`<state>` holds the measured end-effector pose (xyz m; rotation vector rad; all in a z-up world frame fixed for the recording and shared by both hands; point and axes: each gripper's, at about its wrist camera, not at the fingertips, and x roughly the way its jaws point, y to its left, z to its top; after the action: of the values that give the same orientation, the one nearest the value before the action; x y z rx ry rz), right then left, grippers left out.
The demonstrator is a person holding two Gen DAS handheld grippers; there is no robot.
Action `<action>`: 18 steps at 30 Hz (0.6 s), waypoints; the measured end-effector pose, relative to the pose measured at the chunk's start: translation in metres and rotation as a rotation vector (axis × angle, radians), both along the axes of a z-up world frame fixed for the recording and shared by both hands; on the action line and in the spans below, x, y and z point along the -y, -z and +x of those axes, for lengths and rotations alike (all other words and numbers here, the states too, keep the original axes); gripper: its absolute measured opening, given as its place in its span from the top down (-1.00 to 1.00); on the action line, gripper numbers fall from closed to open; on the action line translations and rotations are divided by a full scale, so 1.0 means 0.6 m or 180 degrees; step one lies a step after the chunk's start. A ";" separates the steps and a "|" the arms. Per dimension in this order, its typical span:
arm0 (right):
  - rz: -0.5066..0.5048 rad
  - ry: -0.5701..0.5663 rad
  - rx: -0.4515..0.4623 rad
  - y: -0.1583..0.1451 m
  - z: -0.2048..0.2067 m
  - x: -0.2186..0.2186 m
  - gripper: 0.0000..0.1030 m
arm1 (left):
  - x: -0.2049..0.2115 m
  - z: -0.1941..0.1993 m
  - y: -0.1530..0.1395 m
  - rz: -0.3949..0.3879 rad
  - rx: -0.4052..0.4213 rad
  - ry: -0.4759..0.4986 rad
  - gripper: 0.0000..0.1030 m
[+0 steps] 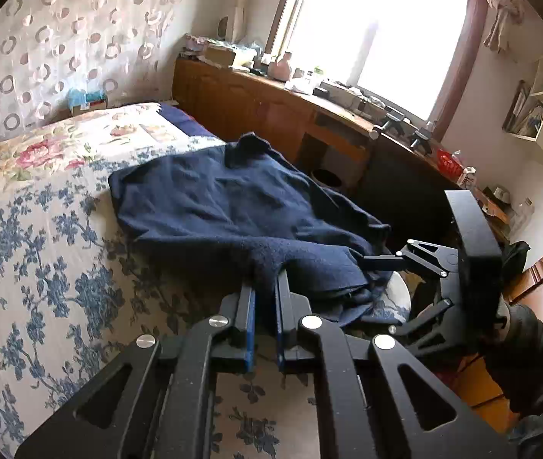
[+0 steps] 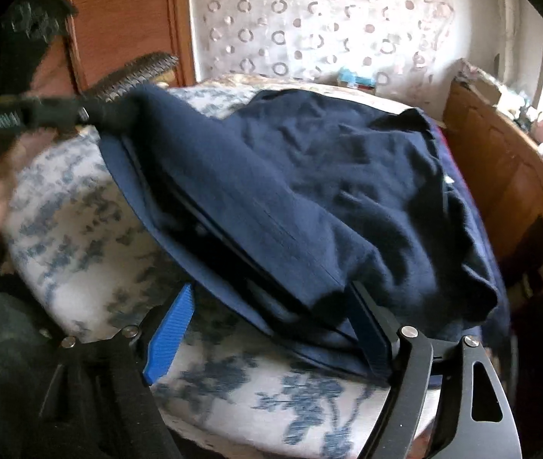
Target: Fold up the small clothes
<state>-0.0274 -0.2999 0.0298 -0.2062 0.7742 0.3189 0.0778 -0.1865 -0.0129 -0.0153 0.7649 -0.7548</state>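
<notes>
**Navy garment pinched at bed edge, both hand-held grippers on it**

Left hand-held gripper (image 1: 267,287) is sitting w/ its blue-padded fingers (image 1: 249,325) nearly together, pinching a fold of the navy garment (image 1: 214,199) at its near edge; cloth is draping over the fingertips. In the right wrist view the same hand-held gripper is showing at upper left, blurred, lifting a corner of the cloth.

Right hand-held gripper (image 2: 267,317) is standing wide apart: one blue finger (image 2: 170,332) is lying bare over the bedspread, the other is going under the garment's (image 2: 309,176) hem, fabric lying across it. Not clamping anything as far as can be seen. From the left wrist view it's appearing at right (image 1: 380,262), fingertips reaching into the cloth's side.

Garment is lying crumpled on the bed (image 1: 41,267), near the edge, partly hanging over the side. Bedspread is white w/ blue flowers; a pink-floral part is lying farther back.

Beyond the bed, a wooden worktop (image 1: 271,88) is running under a bright window (image 1: 378,26), cluttered w/ small items too small to tell.
</notes>
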 end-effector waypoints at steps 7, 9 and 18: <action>-0.0073 0.0123 0.0059 -0.003 0.021 0.022 -0.57 | -0.006 0.020 -0.008 -0.0034 0.0020 -0.0055 0.83; -0.0098 0.0138 0.0093 -0.008 0.029 0.024 -0.56 | -0.009 0.032 -0.011 -0.0055 0.0021 -0.0067 0.83; -0.0065 0.0000 0.0357 -0.069 0.096 0.030 0.76 | -0.013 0.095 -0.024 -0.0014 0.0059 -0.0241 0.83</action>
<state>0.0301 -0.3176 0.0711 -0.2414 0.6668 0.2968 0.1345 -0.1786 0.0017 -0.0408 0.7411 -0.6839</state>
